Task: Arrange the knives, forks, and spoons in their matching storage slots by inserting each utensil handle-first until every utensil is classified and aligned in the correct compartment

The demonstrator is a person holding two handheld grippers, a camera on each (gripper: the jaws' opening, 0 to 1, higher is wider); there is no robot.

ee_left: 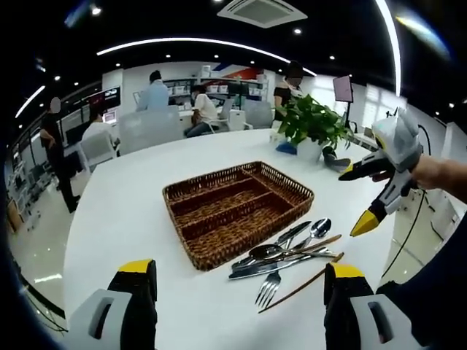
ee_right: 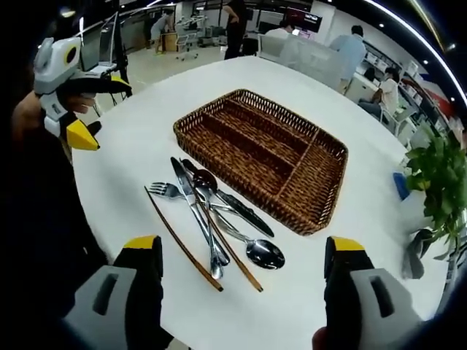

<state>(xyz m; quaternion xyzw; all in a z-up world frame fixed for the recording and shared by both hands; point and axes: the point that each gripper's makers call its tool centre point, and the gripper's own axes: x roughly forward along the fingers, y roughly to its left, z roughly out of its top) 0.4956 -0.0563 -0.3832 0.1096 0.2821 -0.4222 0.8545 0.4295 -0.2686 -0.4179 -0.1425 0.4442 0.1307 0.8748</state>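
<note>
Right gripper (ee_left: pixel 363 198) raised, agape, left gripper (ee_right: pixel 91 109) likewise

Cutlery pile (ee_left: pixel 288 257) beside wicker tray (ee_left: pixel 237 211)

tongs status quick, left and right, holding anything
Left tongs: open, holding nothing.
Right tongs: open, holding nothing.
</note>
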